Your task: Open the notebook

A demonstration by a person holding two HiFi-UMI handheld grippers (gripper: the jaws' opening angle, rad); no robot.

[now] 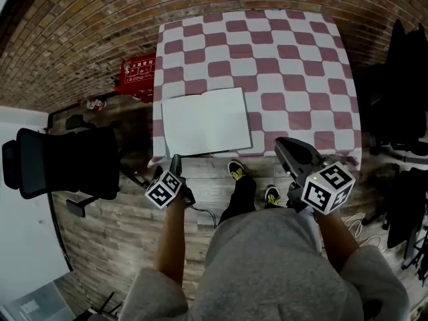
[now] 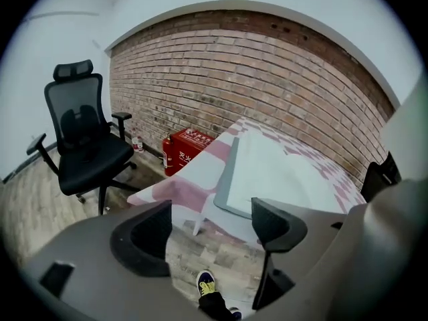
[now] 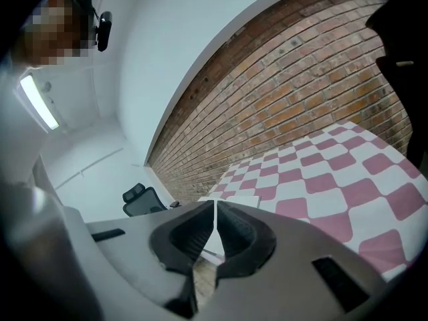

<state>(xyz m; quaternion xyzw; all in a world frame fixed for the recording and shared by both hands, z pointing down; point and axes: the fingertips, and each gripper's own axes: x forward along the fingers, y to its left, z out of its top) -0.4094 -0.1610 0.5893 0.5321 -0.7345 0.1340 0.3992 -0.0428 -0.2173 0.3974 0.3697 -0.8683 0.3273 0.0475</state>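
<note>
Notebook (image 1: 206, 122) open, seemingly blank, head view | left gripper (image 2: 212, 214) wide | right gripper (image 3: 215, 221) closed

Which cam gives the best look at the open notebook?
Head view. The open white-paged notebook shows whole from above, with both blank pages and every edge, on the pink-and-white checked tablecloth. The left gripper view shows it at a steep slant. The right gripper view shows only a thin sliver.
</note>
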